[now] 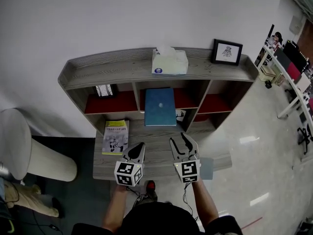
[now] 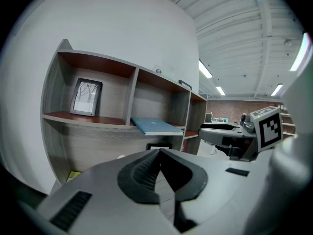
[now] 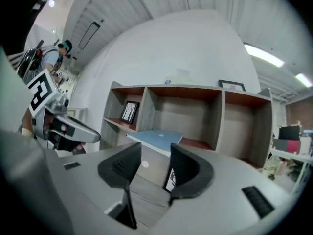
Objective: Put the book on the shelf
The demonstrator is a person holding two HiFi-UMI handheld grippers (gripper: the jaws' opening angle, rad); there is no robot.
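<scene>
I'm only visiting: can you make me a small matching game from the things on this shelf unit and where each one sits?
Things:
1 tissue box
2 blue book
3 framed drawing
4 yellow-green booklet

Places:
a middle compartment, sticking out
b lower board, left side
c top board, middle
d top board, right end

Pairs: 1-c, 2-a, 3-d, 4-b

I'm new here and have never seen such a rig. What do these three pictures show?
A person holds a two-jaw gripper in each hand. The head view comes from a camera on their head, looking down at a desk with shelves. The two gripper views come from cameras riding on each gripper. The left gripper is shut, the right gripper open; both are empty. A blue book lies in the middle compartment, a booklet on the desk, and a tissue box and framed picture on top.
</scene>
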